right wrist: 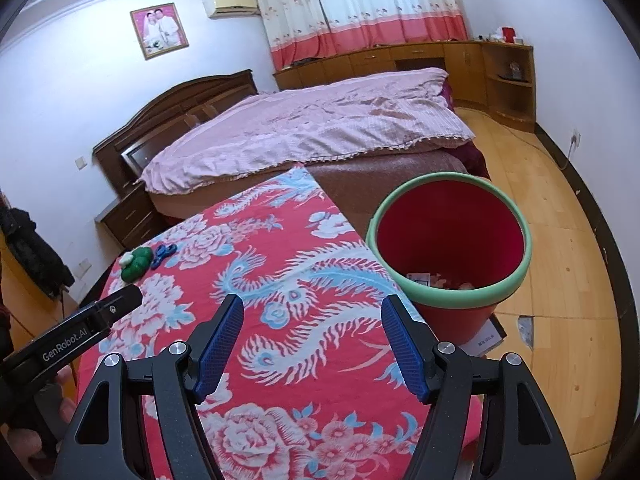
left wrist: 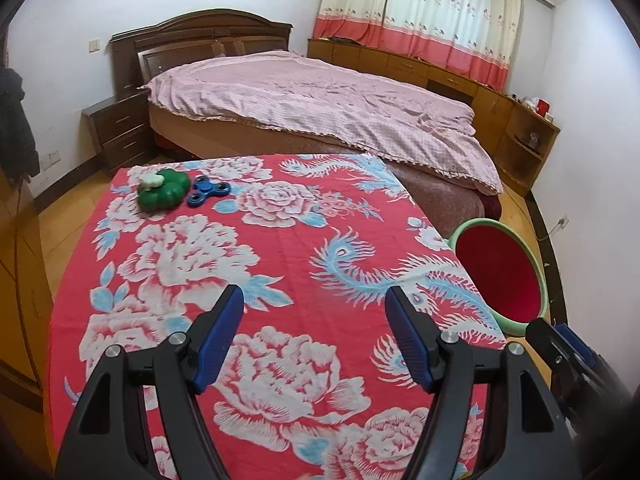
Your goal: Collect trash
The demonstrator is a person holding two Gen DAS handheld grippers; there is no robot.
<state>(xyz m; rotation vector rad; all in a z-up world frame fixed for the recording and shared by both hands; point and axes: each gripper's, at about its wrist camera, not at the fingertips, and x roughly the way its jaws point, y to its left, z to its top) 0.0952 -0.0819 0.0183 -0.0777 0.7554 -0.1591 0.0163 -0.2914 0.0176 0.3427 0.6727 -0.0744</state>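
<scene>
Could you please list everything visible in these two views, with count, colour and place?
tablecloth: one, red with white and blue flowers, over the table.
green toy: one, white piece on top, far left corner of the cloth.
fidget spinner: one, blue, touching the toy's right side.
bin: one, red with green rim, on the floor right of the table, some trash inside.
bed: one, pink cover, behind the table.
nightstand: one, dark brown, left of the bed.
curtains: white and red, far wall.
left hand-held gripper: open, empty.
right hand-held gripper: open, empty.
</scene>
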